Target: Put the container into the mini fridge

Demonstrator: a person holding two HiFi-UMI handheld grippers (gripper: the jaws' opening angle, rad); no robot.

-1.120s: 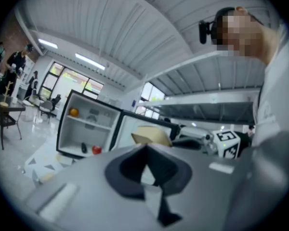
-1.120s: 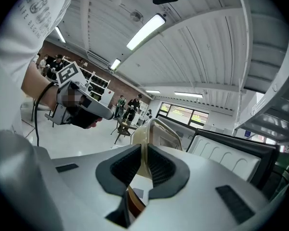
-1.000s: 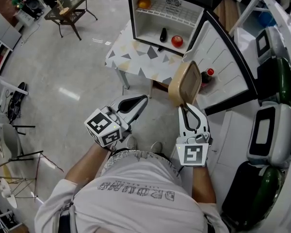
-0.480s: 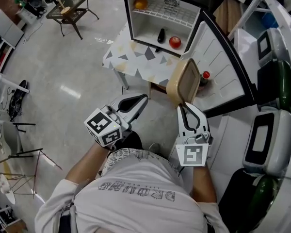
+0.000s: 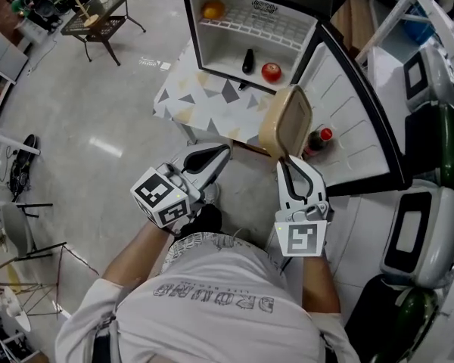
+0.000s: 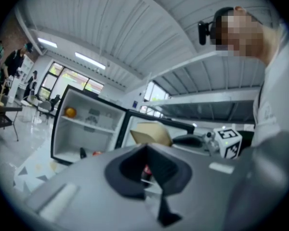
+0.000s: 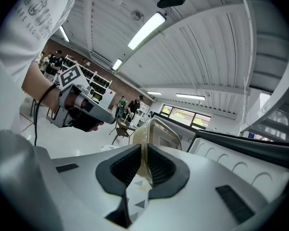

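- The translucent beige rectangular plastic container (image 5: 286,123) is in the air, tilted on edge, just short of the fridge. The right claw (image 5: 291,160) is clamped on its rim.
- The left claw (image 5: 222,153), pressed together on nothing, hangs beside it, apparently unneeded.
- The white-lined black mini fridge (image 5: 219,48) stands open on the triangle-patterned table (image 5: 204,104), its lower shelf partly bare, likely the destination.

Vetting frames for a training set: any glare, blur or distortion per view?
Head view: sharp, but heavy fisheye bows the fridge door, and there is a glare patch on the floor. Left gripper view: soft throughout, dark vignetted corners, mosaic patch upper right. Right gripper view: ceiling lamp blown out, container between the jaws fairly crisp, corners vignetted.
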